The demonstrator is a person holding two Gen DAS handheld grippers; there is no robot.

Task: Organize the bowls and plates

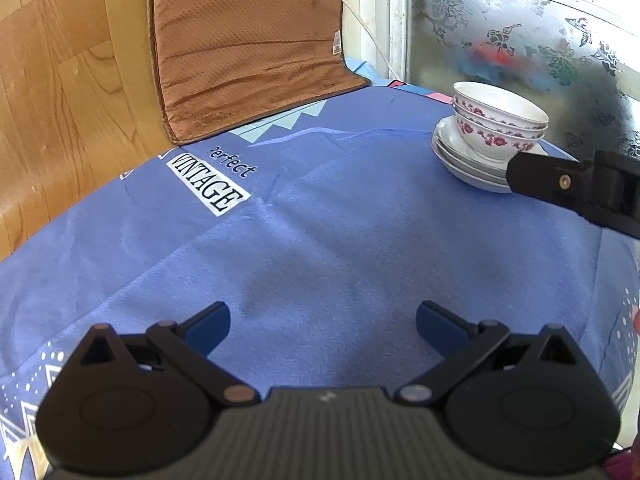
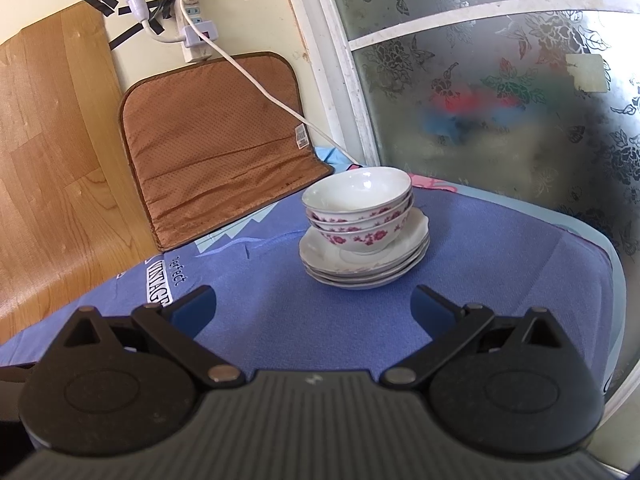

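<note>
The nested bowls (image 2: 358,210) sit on the stacked plates (image 2: 364,258) on the blue-clothed counter (image 2: 500,264), near the frosted window (image 2: 500,80). Both the right gripper (image 2: 313,312) and the left gripper (image 1: 323,326) have fingers spread, holding nothing. The stack looks finished, so I'd back away level, without nudging a rim.

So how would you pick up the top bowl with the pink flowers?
Probably by its rim. The top bowl sits upright, nested in the other bowls on the plates, so only its rim stands clear. Come from above with the open right gripper, which faces the stack: one finger inside, one outside, on the near edge, then lift straight up.
</note>
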